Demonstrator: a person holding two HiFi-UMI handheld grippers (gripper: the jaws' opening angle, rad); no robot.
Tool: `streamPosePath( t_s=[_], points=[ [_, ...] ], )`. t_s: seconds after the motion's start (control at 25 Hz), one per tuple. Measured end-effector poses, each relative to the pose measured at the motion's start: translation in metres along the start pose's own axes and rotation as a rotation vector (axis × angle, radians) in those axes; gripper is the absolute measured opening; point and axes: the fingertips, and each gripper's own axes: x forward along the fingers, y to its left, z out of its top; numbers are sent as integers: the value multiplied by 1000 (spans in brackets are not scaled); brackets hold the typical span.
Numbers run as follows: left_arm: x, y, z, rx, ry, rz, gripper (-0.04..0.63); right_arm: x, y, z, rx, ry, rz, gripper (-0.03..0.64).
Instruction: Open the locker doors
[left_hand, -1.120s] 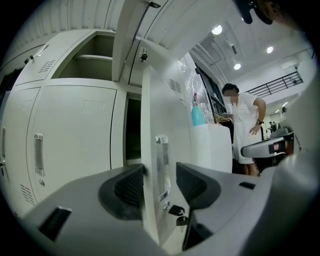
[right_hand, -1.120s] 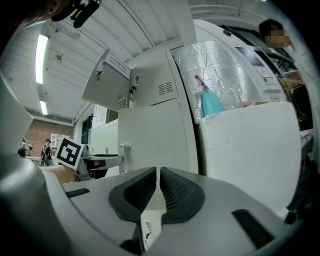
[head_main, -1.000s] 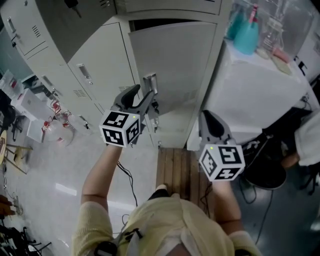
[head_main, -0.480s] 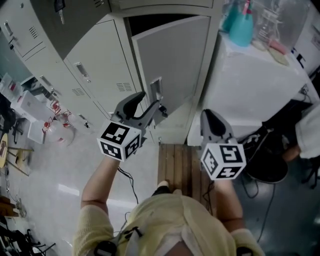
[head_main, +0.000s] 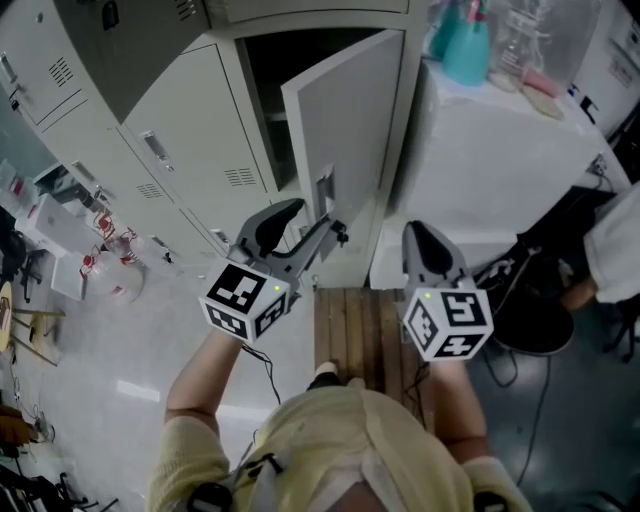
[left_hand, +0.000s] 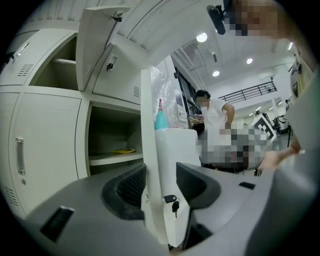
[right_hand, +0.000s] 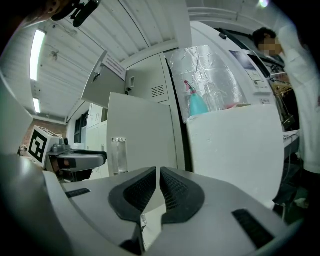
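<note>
At the bottom locker, the door (head_main: 345, 120) stands part-open, hinged on its R side, free edge toward the person. L claw (head_main: 312, 222) straddles that edge just below the handle (head_main: 325, 190): jaws apart, one each side of the sheet, w/ a gap showing on the key side, so it looks hooked round the door, not clamped. Prob. placed there because the free edge gives most leverage for the swing. R claw (head_main: 425, 240) hangs near the door's hinge side, jaws all but touching w/ nothing btwn them, seemingly kept clear of the door's arc.

L claw view adds what the head view lacks: the door edge (left_hand: 150, 150) running btwn the pads, the key (left_hand: 172, 201) dangling from the lock, and inside a shelf (left_hand: 112, 159) w/ something yellow on it; an upper door (left_hand: 100, 45) also open. R claw view shows the door's outer face and a teal bottle (right_hand: 197, 106) up on the white unit beside the lockers.
</note>
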Motion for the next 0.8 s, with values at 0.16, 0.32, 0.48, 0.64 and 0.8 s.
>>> streamPosePath(
  t_s=[0.16,0.32,0.48,0.64,0.8],
  points=[
    [1,-19,3,11,-13,-55,187,-6,-6,-1,1,1,-26,5],
    [5,-38,7,44,-29,-104,187,-11,-14,-4,5,8,-51,5],
    [7,-54,9,65,-27,-143,187,-15,-23,-6,11,14,-76,5],
    [13,-73,17,54,-61,-203,187,-20,-32,-9,25,11,-103,5],
    [20,-91,19,56,-71,-259,187,-26,-40,-11,30,11,-129,5]
  ],
)
